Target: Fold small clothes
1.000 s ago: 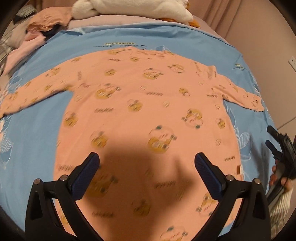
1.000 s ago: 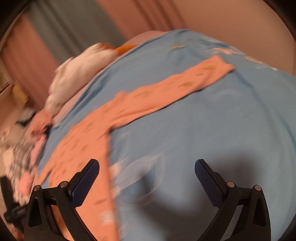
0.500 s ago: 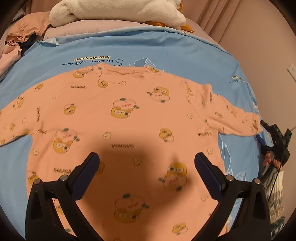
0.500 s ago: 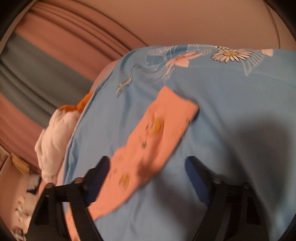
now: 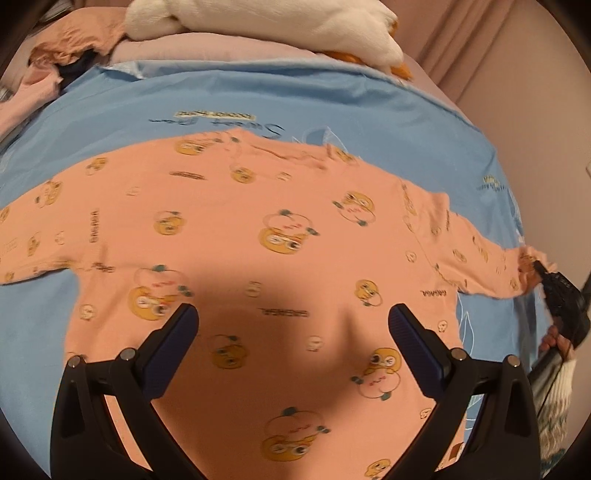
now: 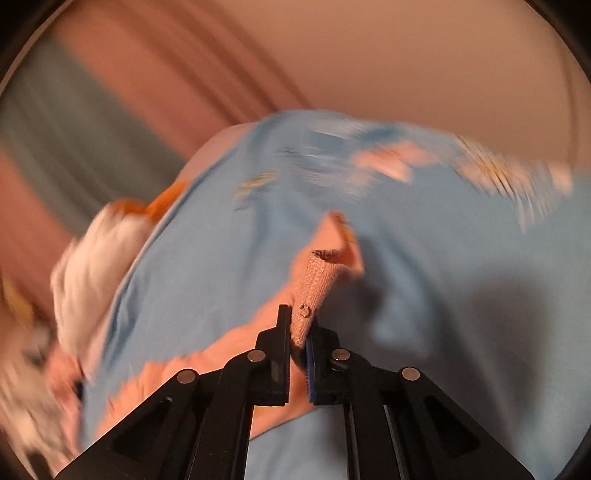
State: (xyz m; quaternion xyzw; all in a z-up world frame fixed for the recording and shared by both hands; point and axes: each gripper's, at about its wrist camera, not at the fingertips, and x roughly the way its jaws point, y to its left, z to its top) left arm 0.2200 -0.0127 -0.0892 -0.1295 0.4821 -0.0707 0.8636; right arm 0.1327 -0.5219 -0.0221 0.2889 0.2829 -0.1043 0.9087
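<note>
A small peach long-sleeved top point(image 5: 258, 236) with yellow cartoon prints lies spread flat on the blue sheet point(image 5: 295, 99), neckline at the far side and sleeves out to both sides. My left gripper point(image 5: 293, 325) is open and empty above the body of the top. My right gripper point(image 6: 300, 325) is shut on the cuff of the right sleeve point(image 6: 314, 284) and lifts it a little off the sheet. It also shows at the right edge of the left wrist view point(image 5: 561, 299), at the sleeve's end.
A white plush toy point(image 5: 266, 18) with orange parts lies on a pink pillow at the head of the bed. A heap of other clothes point(image 5: 48, 66) sits at the far left. A wall and curtains stand to the right.
My right gripper has closed on the sleeve cuff and raised it. My left gripper has moved slightly forward over the top and stays open.
</note>
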